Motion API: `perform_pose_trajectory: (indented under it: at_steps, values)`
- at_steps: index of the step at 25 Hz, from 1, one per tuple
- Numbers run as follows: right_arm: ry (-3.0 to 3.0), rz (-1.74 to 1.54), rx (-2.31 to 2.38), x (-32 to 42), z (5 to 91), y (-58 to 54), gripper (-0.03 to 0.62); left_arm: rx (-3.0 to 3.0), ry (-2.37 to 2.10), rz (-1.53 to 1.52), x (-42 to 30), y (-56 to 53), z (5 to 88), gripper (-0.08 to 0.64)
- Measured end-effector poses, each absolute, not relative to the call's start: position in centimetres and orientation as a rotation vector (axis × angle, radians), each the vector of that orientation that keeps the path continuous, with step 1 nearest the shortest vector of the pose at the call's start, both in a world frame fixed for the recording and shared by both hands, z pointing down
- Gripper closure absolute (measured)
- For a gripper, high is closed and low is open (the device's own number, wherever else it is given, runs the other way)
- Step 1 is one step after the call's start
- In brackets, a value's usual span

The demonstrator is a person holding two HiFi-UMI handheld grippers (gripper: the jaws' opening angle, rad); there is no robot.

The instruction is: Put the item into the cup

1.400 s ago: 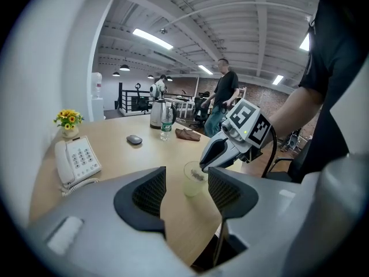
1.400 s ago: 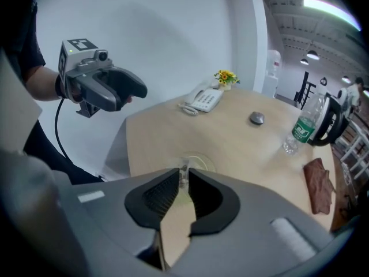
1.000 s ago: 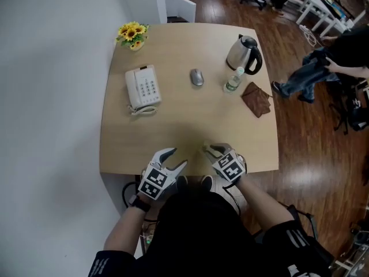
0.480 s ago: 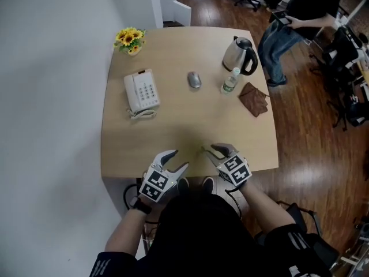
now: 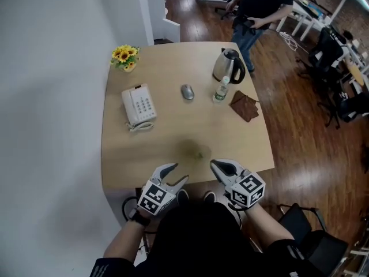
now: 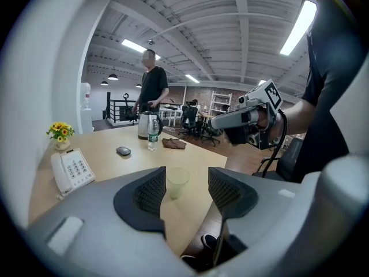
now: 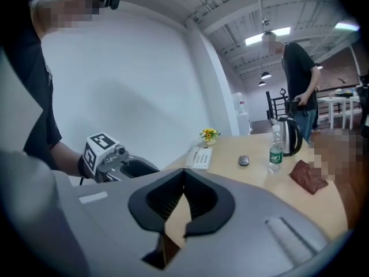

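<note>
**Head view: cup stands near the table's front edge, nothing gripped**

A pale, see-through cup (image 5: pixel 199 153) is seen upright on the table (image 5: pixel 173 131), just ahead of both grippers. The left gripper (image 5: pixel 176 173) is held with jaws apart, and the cup lies in line beyond them, untouched. The right gripper (image 5: pixel 217 166) has its jaws pressed together on nothing. Which item is meant cannot be told; a mouse (image 5: pixel 187 92) and a brown cloth (image 5: pixel 244 105) lie well apart from the cup. The cloth is judged soft and light, best pinched at a raised fold. The mouse is judged hard and smooth, best taken across its sides. The cup is probably thin and easily tipped.
</note>
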State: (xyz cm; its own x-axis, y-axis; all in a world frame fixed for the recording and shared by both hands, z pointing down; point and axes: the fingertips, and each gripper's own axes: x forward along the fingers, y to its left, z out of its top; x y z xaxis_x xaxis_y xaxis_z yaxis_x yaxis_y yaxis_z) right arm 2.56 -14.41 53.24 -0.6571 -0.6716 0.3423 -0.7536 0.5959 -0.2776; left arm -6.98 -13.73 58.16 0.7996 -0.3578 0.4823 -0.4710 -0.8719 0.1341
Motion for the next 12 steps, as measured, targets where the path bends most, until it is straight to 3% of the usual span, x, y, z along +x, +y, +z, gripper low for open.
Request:
perform_pose_trajectory:
  at_steps: [12]
  values:
    - [-2.691,0.715,1.115,4.4,52.8,-5.2,0.583,2.704,-0.692,0.611,-5.2,-5.7,56.1,0.334]
